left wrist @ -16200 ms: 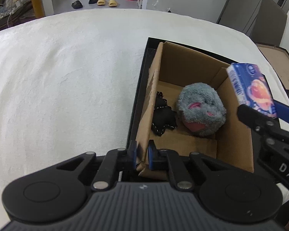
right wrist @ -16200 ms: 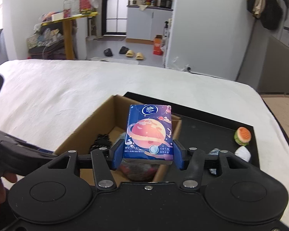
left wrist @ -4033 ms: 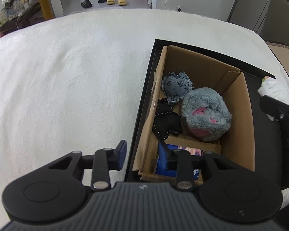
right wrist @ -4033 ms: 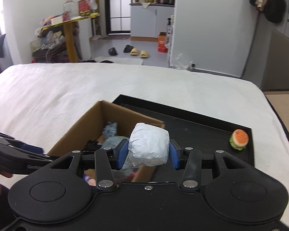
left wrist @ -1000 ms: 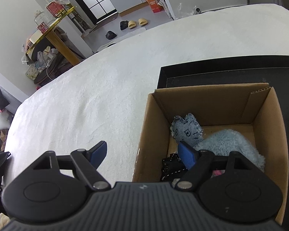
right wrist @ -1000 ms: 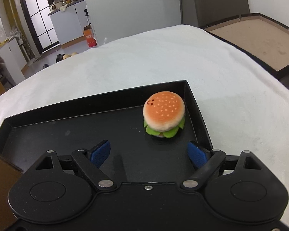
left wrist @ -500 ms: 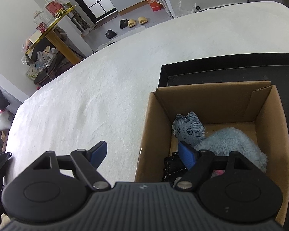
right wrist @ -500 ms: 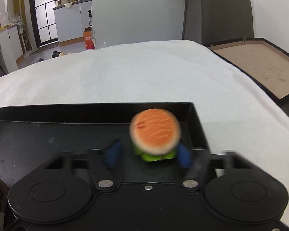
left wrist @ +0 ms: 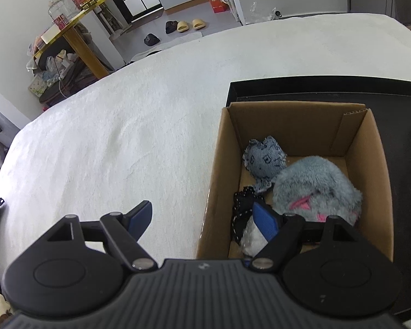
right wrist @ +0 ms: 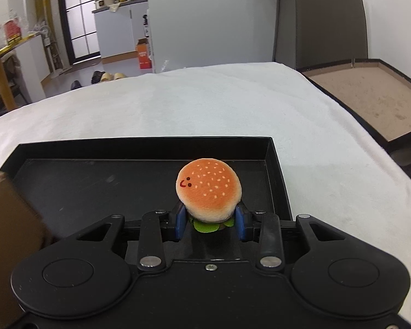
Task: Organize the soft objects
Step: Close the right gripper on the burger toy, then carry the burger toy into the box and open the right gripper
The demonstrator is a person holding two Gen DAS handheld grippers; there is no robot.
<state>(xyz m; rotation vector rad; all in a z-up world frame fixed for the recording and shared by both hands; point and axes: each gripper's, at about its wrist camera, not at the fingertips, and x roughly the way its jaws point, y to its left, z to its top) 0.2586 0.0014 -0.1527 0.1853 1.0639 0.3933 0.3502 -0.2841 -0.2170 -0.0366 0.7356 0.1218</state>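
Note:
My right gripper (right wrist: 209, 223) is shut on a plush burger (right wrist: 208, 190) with an orange bun and green lettuce, held above the black tray (right wrist: 139, 146) near its right end. My left gripper (left wrist: 205, 219) is open and empty, straddling the left wall of the cardboard box (left wrist: 296, 115). The box holds a grey furry plush (left wrist: 315, 186), a denim plush (left wrist: 263, 159), a black dotted cloth (left wrist: 242, 200) and a white wrapped bundle (left wrist: 250, 238).
The box stands in the black tray (left wrist: 315, 87) on a white bed cover (left wrist: 109, 142). A corner of the box (right wrist: 2, 213) shows at the left of the right wrist view. A brown board (right wrist: 370, 96) lies right of the bed.
My right gripper has closed on the plush burger and lifted it off the tray. My left gripper has stayed open over the box's left wall.

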